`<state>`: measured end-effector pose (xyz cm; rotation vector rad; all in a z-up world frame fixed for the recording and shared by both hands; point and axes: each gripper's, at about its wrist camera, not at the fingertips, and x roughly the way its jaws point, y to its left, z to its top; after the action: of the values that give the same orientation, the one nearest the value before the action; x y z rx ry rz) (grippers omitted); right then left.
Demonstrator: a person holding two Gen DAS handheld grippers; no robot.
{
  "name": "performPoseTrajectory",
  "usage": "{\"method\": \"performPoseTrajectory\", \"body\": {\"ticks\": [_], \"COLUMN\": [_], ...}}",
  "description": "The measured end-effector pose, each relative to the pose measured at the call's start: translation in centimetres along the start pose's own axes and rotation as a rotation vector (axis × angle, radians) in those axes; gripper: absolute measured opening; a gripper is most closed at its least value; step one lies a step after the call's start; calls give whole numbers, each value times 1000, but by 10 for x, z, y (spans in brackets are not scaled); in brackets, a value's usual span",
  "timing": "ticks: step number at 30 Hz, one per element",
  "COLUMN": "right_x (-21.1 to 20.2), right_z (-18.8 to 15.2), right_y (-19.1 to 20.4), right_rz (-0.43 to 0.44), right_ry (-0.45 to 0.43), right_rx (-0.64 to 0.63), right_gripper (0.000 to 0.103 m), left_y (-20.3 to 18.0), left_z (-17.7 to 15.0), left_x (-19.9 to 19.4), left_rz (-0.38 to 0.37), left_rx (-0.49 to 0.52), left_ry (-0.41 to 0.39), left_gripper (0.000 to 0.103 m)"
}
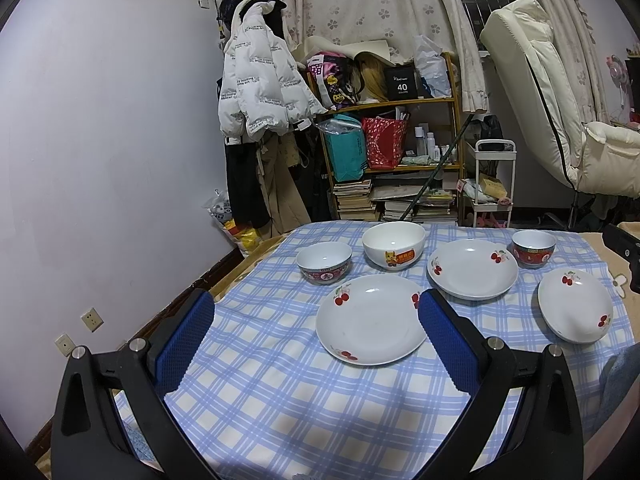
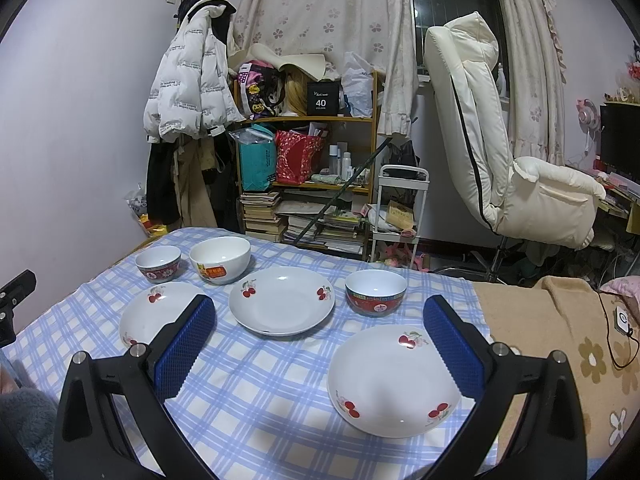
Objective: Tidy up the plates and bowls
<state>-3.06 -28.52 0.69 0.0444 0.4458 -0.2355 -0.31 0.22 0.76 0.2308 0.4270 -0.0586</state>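
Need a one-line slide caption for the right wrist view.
Open right gripper above checked cloth with three cherry plates and three bowls.

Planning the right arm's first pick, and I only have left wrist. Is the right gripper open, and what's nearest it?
Observer: The right gripper is open and holds nothing. Nearest is the cherry plate, at the right end of the checked cloth.
Operator: What's beyond that plate, off the cloth?
Observer: A tan flowered blanket, with a small white device on a black cable lying on it.
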Motion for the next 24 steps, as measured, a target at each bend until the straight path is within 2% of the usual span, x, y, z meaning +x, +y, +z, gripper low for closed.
{"method": "performPoseTrajectory", "body": {"ticks": [24], "right_x": [0], "right_z": [-1], "right_y": [3], "right_rz": [-2], "right_ry": [0], "right_rx": [-3], "right_gripper": [103], "left_y": [1], "left_z": [-1], "left_x": [0], "left_rz": [0], "left_rx": [-3], "left_ry": [-3], "left_gripper": [100]}}
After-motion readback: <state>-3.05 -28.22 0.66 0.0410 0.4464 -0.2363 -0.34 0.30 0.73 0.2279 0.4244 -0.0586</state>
